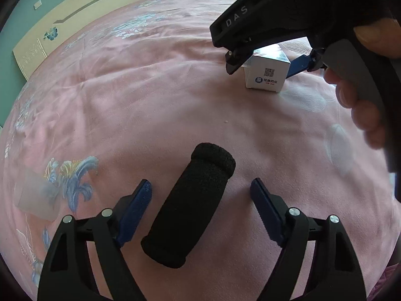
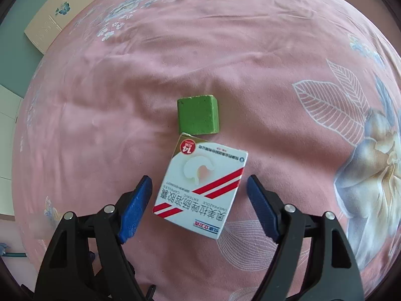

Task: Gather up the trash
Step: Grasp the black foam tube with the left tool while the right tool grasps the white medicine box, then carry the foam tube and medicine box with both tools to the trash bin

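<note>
Your left gripper (image 1: 200, 188) is spread wide around the black foam cylinder (image 1: 190, 205) lying on the pink bedspread (image 1: 137, 95), while your right gripper (image 2: 199, 188) is likewise spread, straddling the white medicine box (image 2: 200, 190) whose far corner touches the green block (image 2: 198, 115).

Three pieces of trash on the pink bed cover

A black foam cylinder (image 1: 189, 205) lies on its side between the left fingers (image 1: 140, 208), touching neither, tilted with its far end rightward. A white medicine box (image 2: 201, 189) with red stripes lies flat between the right fingers (image 2: 260, 207), untouched. A green foam cube (image 2: 198, 115) sits just beyond the box's far corner.
</note>
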A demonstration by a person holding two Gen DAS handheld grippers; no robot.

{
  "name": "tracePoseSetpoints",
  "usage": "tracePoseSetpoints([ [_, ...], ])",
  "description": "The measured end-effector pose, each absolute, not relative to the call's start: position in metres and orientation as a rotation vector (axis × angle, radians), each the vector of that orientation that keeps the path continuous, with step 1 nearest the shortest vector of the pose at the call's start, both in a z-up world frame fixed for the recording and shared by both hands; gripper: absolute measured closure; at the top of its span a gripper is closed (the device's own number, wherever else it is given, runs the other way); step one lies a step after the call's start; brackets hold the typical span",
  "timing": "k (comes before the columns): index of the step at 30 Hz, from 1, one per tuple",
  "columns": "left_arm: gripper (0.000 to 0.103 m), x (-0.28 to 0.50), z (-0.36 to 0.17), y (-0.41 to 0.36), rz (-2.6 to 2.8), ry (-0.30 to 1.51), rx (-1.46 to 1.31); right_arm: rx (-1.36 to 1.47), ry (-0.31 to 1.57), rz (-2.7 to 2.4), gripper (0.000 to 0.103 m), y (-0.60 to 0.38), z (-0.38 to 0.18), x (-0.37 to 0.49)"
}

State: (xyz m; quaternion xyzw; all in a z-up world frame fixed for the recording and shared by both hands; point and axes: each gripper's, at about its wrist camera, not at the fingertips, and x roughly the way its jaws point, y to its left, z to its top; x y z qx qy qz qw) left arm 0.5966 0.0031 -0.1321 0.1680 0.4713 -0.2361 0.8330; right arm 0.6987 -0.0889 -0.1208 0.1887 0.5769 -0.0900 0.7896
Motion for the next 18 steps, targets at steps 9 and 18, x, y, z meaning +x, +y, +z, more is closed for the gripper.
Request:
tracePoseSetpoints([
  [9,0.058,0.587,-0.127,0.002,-0.430,0.996,0.298,0.321,1.240,-0.123,0.059,-0.092,-0.115,0.684],
  [18,0.060,0.555,-0.093,0.003,-0.371,0.988,0.248,0.241,1.186,-0.070,0.059,-0.102,-0.069,0.641],
])
